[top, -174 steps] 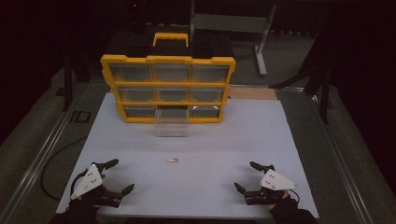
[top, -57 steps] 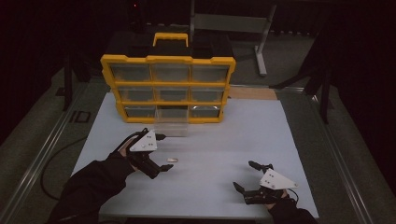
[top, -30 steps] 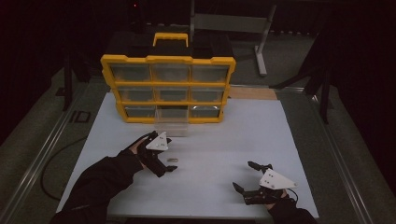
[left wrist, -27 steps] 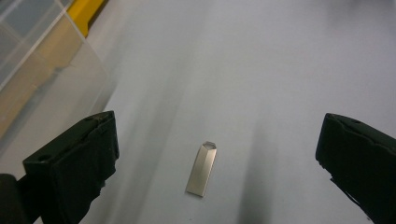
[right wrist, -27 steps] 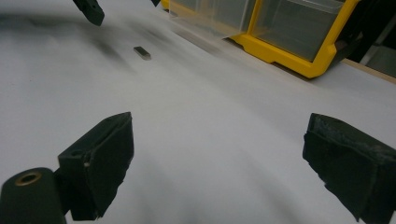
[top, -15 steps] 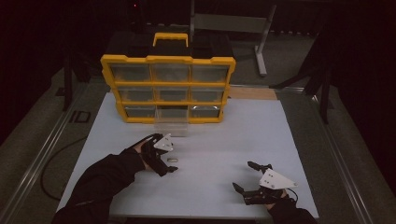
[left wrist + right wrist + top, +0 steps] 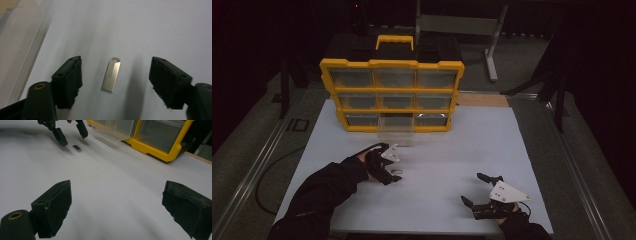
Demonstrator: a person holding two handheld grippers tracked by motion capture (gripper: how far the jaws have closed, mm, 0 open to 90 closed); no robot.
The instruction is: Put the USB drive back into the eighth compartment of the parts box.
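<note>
White tabletop [image 7: 472,150] fills the middle of a dark room, with a yellow plastic organiser of 9 clear drawers [image 7: 392,95] standing at its far edge. 1 clear plastic drawer [image 7: 395,134], pulled out of the bottom row, rests on the table just in front of the cabinet.

Near the left of centre, the left gripper [image 7: 391,169] points down over a small flat silver metal tag [image 7: 111,74] that lies on the white surface, just near of the pulled-out drawer. Its jaws have just been closing, yet both black pads stand clear of the tag, 1 on each side, with bare table showing between pad and metal.

At the near right, well apart from the tag, the right gripper [image 7: 476,189] sits low over the table with its jaws spread wide and nothing between them.
</note>
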